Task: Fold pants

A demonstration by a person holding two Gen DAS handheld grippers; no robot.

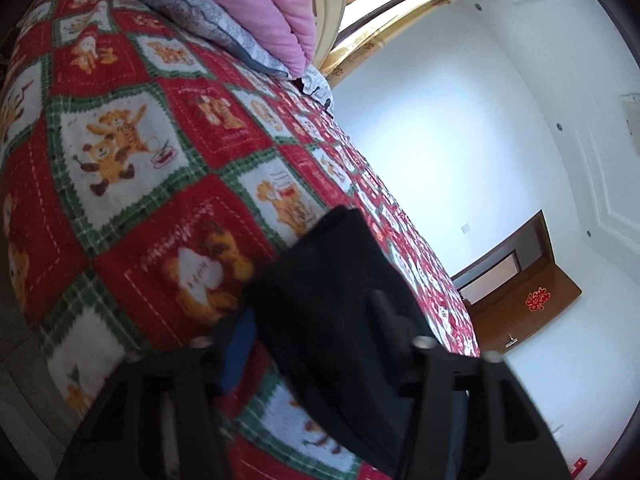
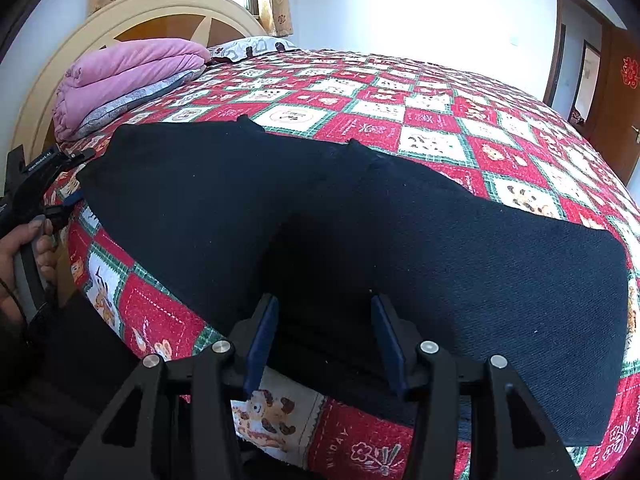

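Observation:
Black pants (image 2: 360, 216) lie spread across a bed with a red, green and white bear-print blanket (image 2: 432, 116). My right gripper (image 2: 326, 320) hovers over their near edge. Its blue pads (image 2: 264, 336) stand apart, open, with flat cloth between them. At the far left a hand (image 2: 24, 248) holds my left gripper (image 2: 70, 182) at the pants' left end. In the left wrist view that black end (image 1: 332, 280) fills the gap between the fingers of the left gripper (image 1: 310, 308), from the blue pad (image 1: 238, 344) across to the other finger, so it is shut on the cloth.
A folded pink quilt (image 2: 132, 68) on a grey one sits by the cream headboard (image 2: 160, 4), with a pillow (image 2: 256, 46) beside it. The bed's near edge drops off below my right gripper. A brown door (image 2: 616, 92) stands at the right wall.

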